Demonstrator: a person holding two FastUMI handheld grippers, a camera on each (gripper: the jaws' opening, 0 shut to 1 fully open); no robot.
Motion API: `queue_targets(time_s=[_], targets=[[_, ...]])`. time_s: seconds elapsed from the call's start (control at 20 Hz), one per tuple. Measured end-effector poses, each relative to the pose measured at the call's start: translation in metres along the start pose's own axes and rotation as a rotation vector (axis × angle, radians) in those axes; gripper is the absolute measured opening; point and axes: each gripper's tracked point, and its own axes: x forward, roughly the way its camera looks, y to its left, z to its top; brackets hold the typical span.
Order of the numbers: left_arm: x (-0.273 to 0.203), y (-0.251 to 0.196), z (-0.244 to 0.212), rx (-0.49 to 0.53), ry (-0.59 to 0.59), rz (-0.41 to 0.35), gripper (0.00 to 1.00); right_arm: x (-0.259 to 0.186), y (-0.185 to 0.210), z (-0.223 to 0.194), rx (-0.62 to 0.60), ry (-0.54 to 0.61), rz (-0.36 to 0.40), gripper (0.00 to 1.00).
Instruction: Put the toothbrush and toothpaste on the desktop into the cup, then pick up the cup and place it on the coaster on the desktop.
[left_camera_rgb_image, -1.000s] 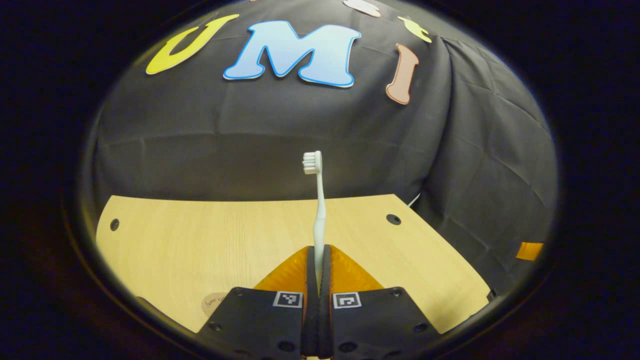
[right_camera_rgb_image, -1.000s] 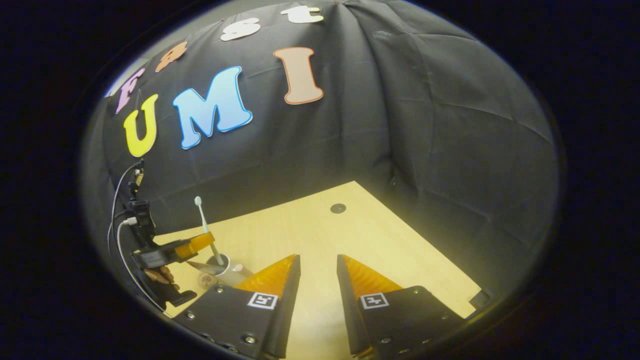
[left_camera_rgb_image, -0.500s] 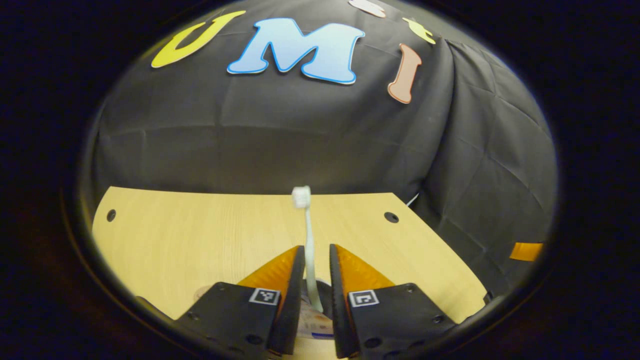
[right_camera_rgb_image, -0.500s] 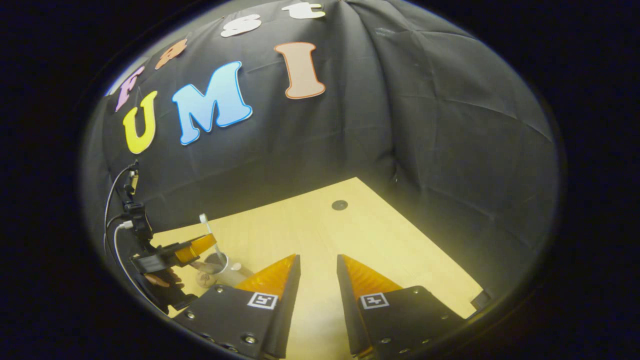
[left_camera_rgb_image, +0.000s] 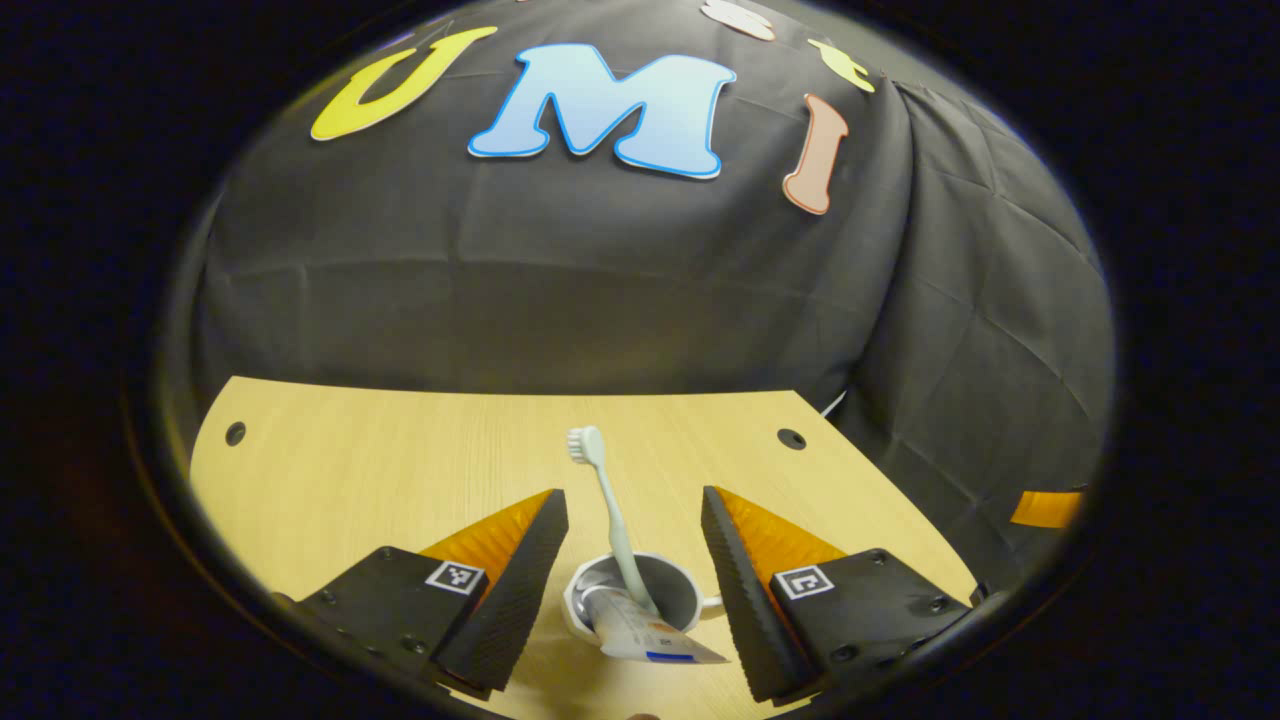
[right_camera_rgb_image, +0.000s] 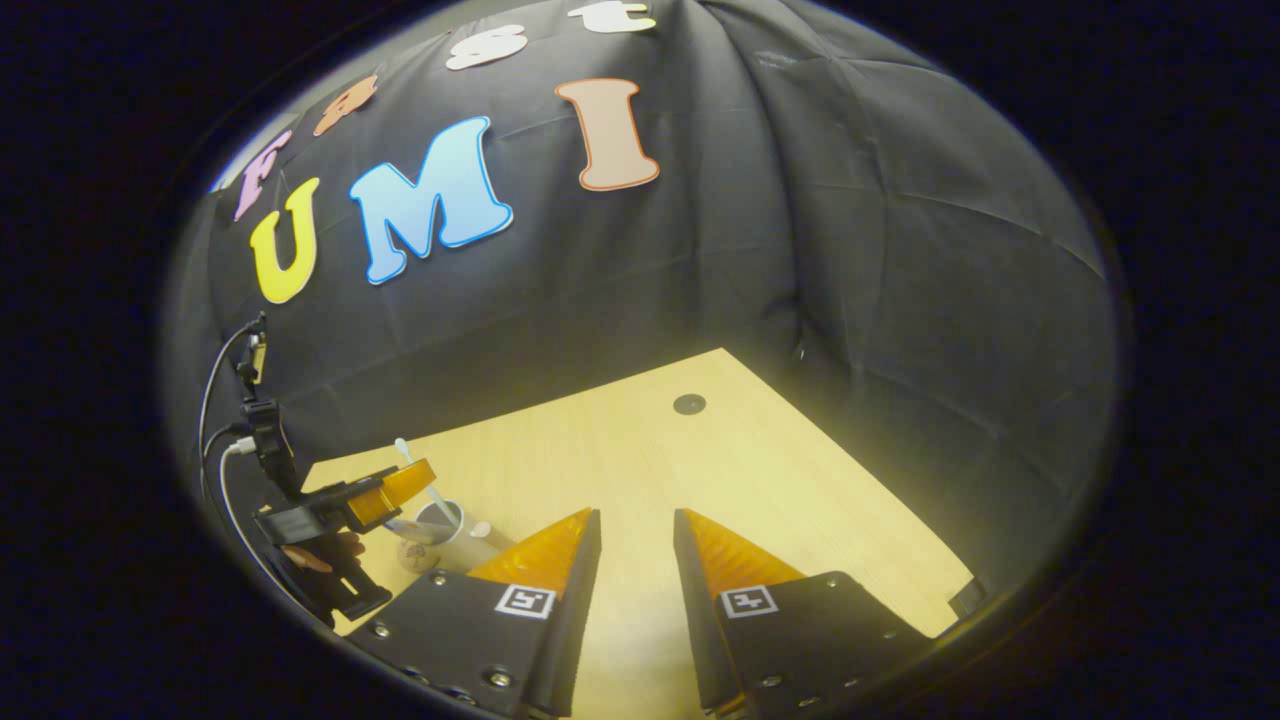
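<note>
A white cup (left_camera_rgb_image: 688, 598) stands on the wooden desktop (left_camera_rgb_image: 400, 470), low between the fingers of my left gripper (left_camera_rgb_image: 632, 495), which is open and touches nothing. A pale toothbrush (left_camera_rgb_image: 611, 512) stands in the cup, head up and leaning left. A toothpaste tube (left_camera_rgb_image: 640, 635) lies tilted in the cup, its end over the near rim. In the right gripper view the cup (right_camera_rgb_image: 441, 520) and toothbrush (right_camera_rgb_image: 417, 472) sit far left under the left gripper (right_camera_rgb_image: 392, 488). A small round coaster (right_camera_rgb_image: 411, 554) lies just before the cup. My right gripper (right_camera_rgb_image: 636, 513) hangs open over bare desktop.
Black cloth walls close the desk at the back and right. Dark holes mark the desktop corners (left_camera_rgb_image: 790, 438) (left_camera_rgb_image: 235, 433) (right_camera_rgb_image: 688, 404). A hand (right_camera_rgb_image: 312, 560) holds the left gripper, with cables (right_camera_rgb_image: 225, 470) trailing behind it.
My left gripper went from shut on the toothbrush to wide open. The toothbrush dropped into the cup and now leans left. The right gripper barely moved.
</note>
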Motion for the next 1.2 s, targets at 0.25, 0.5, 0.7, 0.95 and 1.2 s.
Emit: queue_targets(time_s=[0.25,0.5,0.7,0.95,1.2], targets=[[-0.011,0.007,0.008,0.022,-0.03,0.044,1.0,-0.002,0.009,-0.004,-0.012,0.014,0.021,0.45],[-0.038,0.011,0.018,0.001,-0.068,0.059,1.0,-0.005,0.028,-0.009,-0.029,0.027,0.077,0.48],[-0.072,0.022,0.026,0.008,-0.101,0.097,1.0,-0.007,0.047,-0.018,-0.052,0.045,0.135,0.67],[-0.128,0.033,0.031,0.038,-0.144,0.138,1.0,-0.01,0.075,-0.032,-0.128,0.09,0.238,0.85],[-0.18,0.038,0.032,0.075,-0.211,0.173,0.97,-0.012,0.099,-0.04,-0.276,0.108,0.321,0.94]])
